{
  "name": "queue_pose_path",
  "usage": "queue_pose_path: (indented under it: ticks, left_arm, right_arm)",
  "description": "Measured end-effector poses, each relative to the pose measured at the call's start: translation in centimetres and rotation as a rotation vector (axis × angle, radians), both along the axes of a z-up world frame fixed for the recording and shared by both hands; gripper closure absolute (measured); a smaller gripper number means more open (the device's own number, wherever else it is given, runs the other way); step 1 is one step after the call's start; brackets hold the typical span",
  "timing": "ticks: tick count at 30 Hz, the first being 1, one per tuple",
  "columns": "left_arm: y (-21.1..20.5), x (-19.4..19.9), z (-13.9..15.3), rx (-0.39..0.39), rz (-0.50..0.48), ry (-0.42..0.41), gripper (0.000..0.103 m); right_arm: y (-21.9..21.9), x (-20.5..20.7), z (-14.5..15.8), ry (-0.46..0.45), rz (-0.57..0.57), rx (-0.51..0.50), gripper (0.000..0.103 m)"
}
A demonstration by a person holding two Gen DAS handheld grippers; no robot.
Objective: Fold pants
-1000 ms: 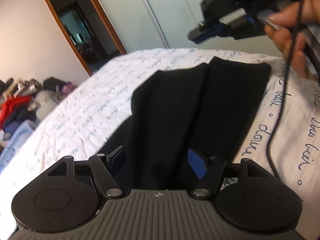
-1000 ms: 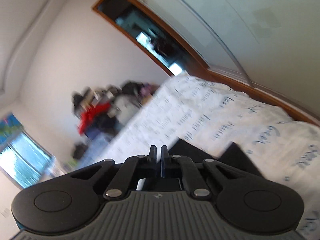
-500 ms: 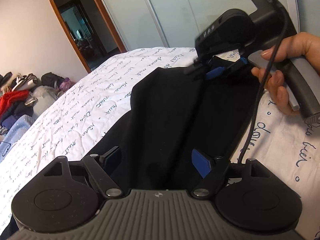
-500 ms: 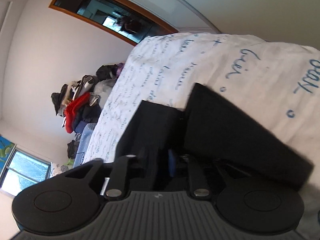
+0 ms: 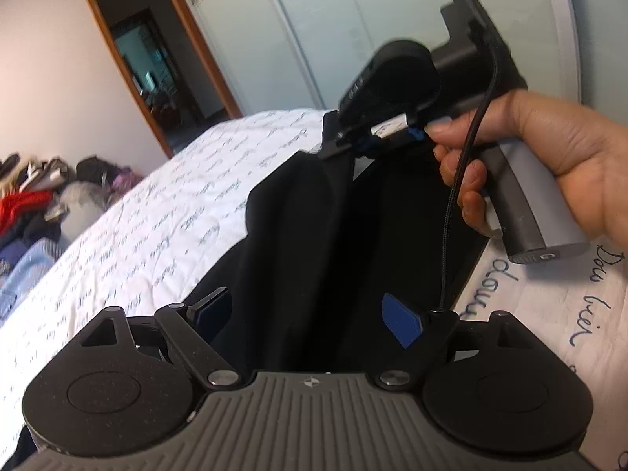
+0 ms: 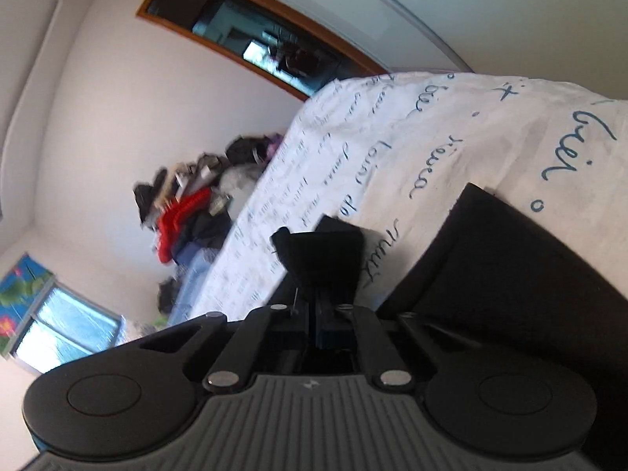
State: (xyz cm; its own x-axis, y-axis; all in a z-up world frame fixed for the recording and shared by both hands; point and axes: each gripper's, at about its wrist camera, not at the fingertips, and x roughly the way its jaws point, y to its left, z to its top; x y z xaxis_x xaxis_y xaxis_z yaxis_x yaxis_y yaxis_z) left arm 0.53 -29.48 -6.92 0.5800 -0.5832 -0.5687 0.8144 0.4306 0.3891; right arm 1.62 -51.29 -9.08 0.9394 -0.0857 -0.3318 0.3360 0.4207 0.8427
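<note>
Black pants [image 5: 314, 235] lie lengthwise on the bed, both legs running away from me in the left wrist view. My left gripper [image 5: 310, 314] hovers over their near part. Its jaws are opening, the cloth lies below them, and the blue pads [image 5: 400, 322] press on nothing. At the far end a hand [image 5: 549, 157] holds my right gripper [image 5: 337, 145], shut on the hem of one leg and lifting it a little. In the right wrist view that gripper [image 6: 316, 314] is shut, a tuft of black hem [image 6: 322, 251] sticks out past its tips, and the other leg [image 6: 510, 274] lies to the right.
The bed [image 5: 157, 235] has a white quilt with blue script. A cable [image 5: 451, 216] hangs from the right gripper down to the left one. A pile of clothes [image 5: 31, 204] sits on the floor at left. Beyond the bed are a doorway [image 5: 157, 70] and white wardrobe doors [image 5: 314, 19].
The right gripper came down from above to the pants' far end, opened and shut on one leg's hem, which now stands lifted. The left jaws spread slightly wider.
</note>
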Motion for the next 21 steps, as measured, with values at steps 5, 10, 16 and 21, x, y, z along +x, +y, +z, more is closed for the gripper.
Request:
queue_pose_path:
  ticks: [5,10,16,21]
  left_arm:
    - [-1.1,1.2,-0.6,0.015,0.013,0.075,0.069]
    - [-0.5,2.2,-0.2,-0.041,0.044,0.156,0.095]
    - [0.5,-0.3,0.4,-0.042,-0.035,0.121,0.096]
    - [0.2,-1.0,-0.7,-0.007,-0.041,0.116,0.095]
  right_arm:
    - [1.0,-3.2,2.1,-0.055,-0.070,-0.030,0.101]
    - [1.6,-6.9,2.8,-0.038,-0.122,-0.048,0.100]
    - [2.8,-10.8,2.6,-0.017,-0.178,-0.064,0.100]
    - [3.4,-12.8,1.0,0.021,-0.202,-0.016,0.100]
